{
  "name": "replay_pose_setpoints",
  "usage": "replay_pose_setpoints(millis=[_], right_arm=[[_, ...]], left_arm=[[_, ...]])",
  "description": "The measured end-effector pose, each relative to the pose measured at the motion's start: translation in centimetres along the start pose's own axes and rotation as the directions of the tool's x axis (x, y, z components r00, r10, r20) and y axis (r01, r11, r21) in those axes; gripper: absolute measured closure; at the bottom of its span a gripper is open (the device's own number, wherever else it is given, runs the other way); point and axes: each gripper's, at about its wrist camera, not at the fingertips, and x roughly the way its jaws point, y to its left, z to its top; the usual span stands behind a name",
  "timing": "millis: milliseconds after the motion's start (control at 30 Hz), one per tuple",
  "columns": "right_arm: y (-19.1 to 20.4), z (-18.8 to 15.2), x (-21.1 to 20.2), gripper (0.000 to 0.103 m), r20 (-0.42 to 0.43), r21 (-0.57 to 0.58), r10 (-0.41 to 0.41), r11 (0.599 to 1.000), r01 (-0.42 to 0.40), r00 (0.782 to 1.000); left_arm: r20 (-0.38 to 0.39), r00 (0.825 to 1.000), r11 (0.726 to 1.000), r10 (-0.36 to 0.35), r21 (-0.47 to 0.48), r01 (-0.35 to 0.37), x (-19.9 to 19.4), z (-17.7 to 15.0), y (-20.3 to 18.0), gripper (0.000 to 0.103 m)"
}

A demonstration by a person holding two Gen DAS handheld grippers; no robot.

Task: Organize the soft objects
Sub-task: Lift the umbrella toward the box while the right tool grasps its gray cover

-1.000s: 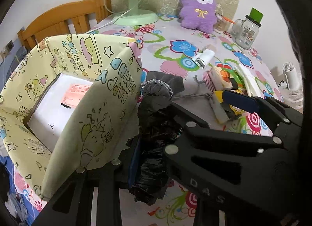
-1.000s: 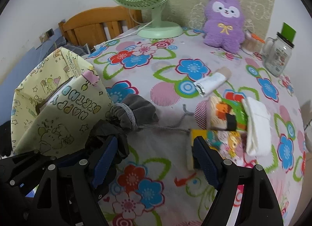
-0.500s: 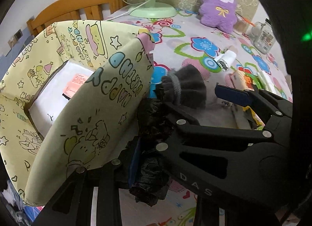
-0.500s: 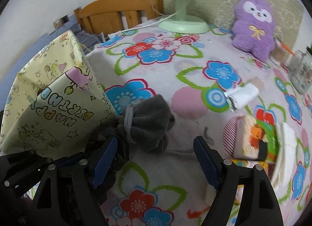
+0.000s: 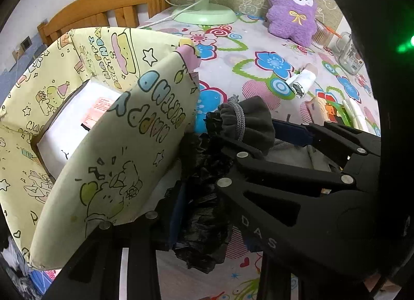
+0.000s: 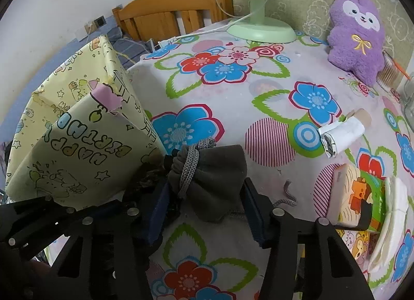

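A grey drawstring pouch [image 6: 214,175] lies on the flowered tablecloth, right beside a yellow birthday-print bag [image 6: 77,144]. My right gripper [image 6: 204,209] has its blue pads around the pouch, one on each side, closing on it. The pouch also shows in the left wrist view [image 5: 248,121]. My left gripper [image 5: 196,212] is shut on a crumpled black plastic bag [image 5: 204,196], held against the yellow bag's [image 5: 116,144] right wall. The yellow bag stands open with a white box [image 5: 75,124] inside.
A purple plush toy [image 6: 354,41] and a green fan [image 6: 258,28] stand at the back. A rolled white item [image 6: 341,137], a colourful packet [image 6: 357,196] and a folded white cloth [image 6: 388,225] lie to the right. A wooden chair [image 6: 165,17] stands behind the table.
My right gripper has moved forward over the grey pouch and narrowed around it. My left gripper kept hold of the black plastic bag and shifted closer to the yellow bag.
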Motion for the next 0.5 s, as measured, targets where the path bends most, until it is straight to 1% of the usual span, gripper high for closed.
replay_pose_setpoints(millis=[200, 500], right_arm=[[0.2, -0.2, -0.5, 0.057, 0.002, 0.000, -0.005, 1.000, 0.005, 1.000], [0.1, -0.8, -3.0, 0.059, 0.045, 0.029, -0.036, 0.999, 0.034, 0.998]], left_arm=[[0.007, 1.000, 1.000, -0.007, 0.008, 0.007, -0.5, -0.2, -0.2, 0.065], [0.051, 0.998, 0.999, -0.035, 0.033, 0.033, -3.3, -0.8, -1.2, 0.065]])
